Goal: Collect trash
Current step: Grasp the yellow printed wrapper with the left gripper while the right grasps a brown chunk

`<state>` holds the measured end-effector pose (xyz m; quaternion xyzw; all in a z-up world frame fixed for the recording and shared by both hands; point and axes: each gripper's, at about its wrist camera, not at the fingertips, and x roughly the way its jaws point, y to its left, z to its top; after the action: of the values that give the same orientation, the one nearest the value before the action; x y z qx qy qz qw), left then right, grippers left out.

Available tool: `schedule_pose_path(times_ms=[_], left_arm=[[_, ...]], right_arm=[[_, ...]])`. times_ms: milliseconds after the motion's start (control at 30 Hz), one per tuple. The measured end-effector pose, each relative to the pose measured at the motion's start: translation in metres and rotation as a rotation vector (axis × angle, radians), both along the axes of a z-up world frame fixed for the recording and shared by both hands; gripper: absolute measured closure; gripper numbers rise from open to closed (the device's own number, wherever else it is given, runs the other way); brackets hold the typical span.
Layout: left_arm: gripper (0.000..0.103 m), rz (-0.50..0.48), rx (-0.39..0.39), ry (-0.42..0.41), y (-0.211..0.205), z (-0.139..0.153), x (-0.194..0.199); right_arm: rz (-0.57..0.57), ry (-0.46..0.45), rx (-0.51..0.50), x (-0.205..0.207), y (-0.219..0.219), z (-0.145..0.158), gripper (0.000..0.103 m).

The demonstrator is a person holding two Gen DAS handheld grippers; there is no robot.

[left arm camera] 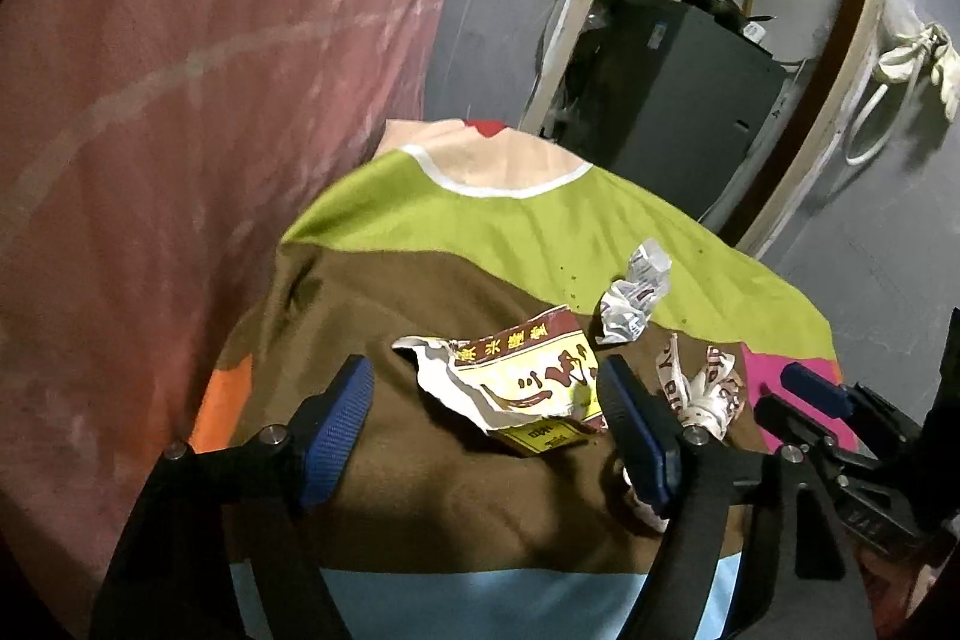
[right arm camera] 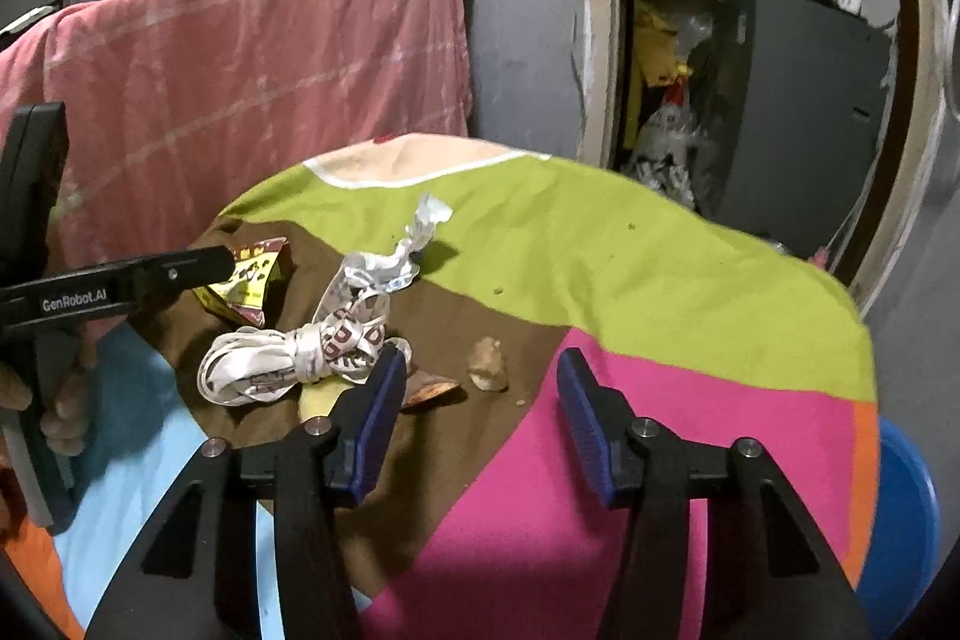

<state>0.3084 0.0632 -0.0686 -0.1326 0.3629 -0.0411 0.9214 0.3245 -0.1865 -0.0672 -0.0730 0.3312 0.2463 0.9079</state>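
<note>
We work over a patchwork cloth (right arm camera: pixel 600 244) spread across a small table, a pink towel (right arm camera: pixel 252 64) hanging behind it. Furthest left, our left gripper (left arm camera: pixel 483 415) hangs with jaws spread wide and empty, bracketing the torn red-and-yellow paper wrapper (left arm camera: pixel 528 382); the wrapper lies flat on the brown patch, long axis running roughly jaw to jaw, so we judge a straight drop and squeeze would catch it. Next right, just outside that gripper's right finger, sits the knotted printed ribbon (right arm camera: pixel 300 346), with a crumpled foil wrapper (left arm camera: pixel 636 295) beyond it at the green edge. Further right, small brownish scraps (right arm camera: pixel 487 370) lie ahead of our right gripper (right arm camera: pixel 477 421), also wide open and holding nothing, hovering over the pink patch. The left hand is plainly nearer the paper wrapper; the right is nearer the scraps and ribbon.
</note>
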Motion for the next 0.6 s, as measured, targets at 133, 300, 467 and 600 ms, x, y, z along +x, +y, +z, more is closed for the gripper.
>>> schedule_pose_path(times_ms=[133,300,467,600], left_arm=[[0.044,0.001,0.003,0.027,-0.001,-0.002,0.005],[0.045,-0.005,-0.038,0.05,0.001,-0.004,0.009],[0.052,-0.002,-0.056,0.064,-0.002,-0.006,0.013],[0.055,0.003,-0.069,0.058,-0.002,-0.004,0.01]], right_arm=[[-0.011,0.013,-0.02,0.01,0.002,-0.001,0.052],[-0.018,0.051,-0.033,0.027,0.006,-0.002,0.056],[-0.006,0.113,-0.062,0.036,0.01,-0.01,0.066],[-0.003,0.139,-0.057,0.038,0.009,-0.013,0.067]])
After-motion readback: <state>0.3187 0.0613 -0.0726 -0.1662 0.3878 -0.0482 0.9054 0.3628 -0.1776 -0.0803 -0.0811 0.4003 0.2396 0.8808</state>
